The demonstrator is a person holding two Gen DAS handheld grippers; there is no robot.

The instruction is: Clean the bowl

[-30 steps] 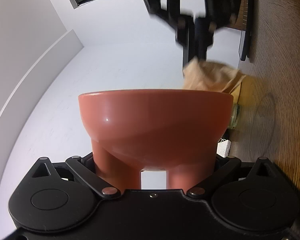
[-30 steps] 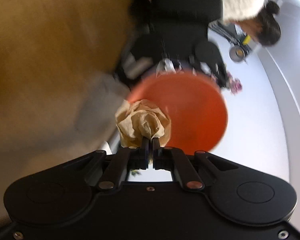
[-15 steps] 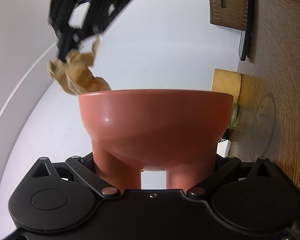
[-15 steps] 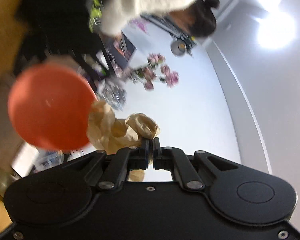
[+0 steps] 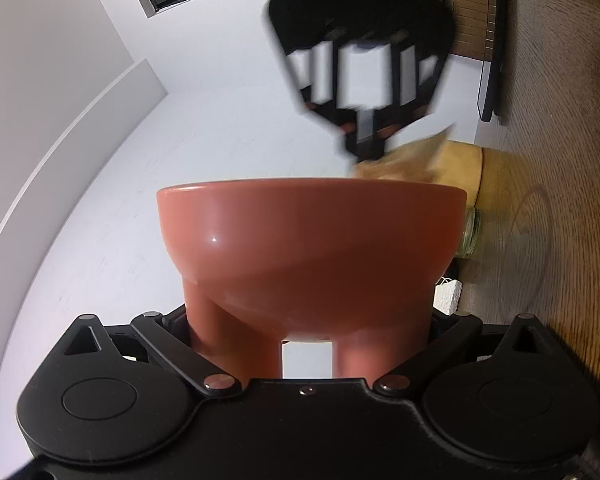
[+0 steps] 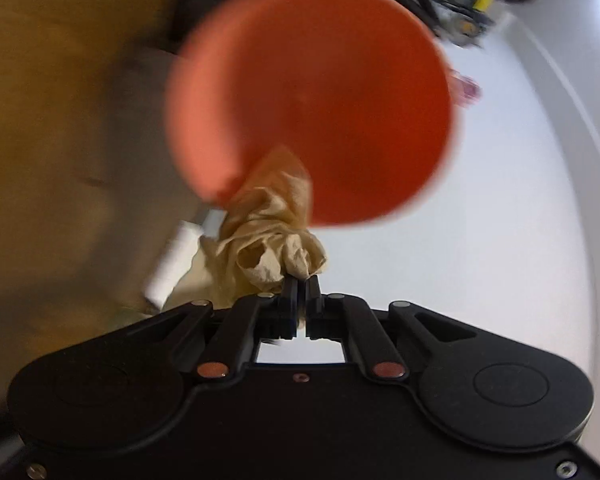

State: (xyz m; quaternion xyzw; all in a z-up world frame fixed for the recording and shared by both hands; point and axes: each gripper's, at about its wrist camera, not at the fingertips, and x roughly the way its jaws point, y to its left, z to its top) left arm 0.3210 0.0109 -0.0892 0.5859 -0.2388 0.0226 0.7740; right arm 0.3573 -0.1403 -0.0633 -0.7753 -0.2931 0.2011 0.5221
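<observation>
I am looking at the red bowl (image 5: 312, 240), which is sitting right in front of my left camera, raised off the wooden table (image 5: 560, 220). Its two stubby legs are reaching down between the fingers of my left gripper (image 5: 308, 344), and those fingers are pressing against the legs from both sides, gripping the bowl firmly. In my right view, the bowl's round opening (image 6: 320, 92) is facing me, blurred.

My right gripper (image 6: 301, 286) is hovering above the bowl's rim in the left view (image 5: 366, 148), also blurred. Its fingers are closed tight on a crumpled tan cloth (image 6: 268, 240), whose free end is reaching over the lower edge of the bowl's opening. Whether the cloth is pressing on the inner wall, I cannot tell.

A glass jar with a pale lid (image 5: 470, 200) is showing just behind the bowl, on the table.
</observation>
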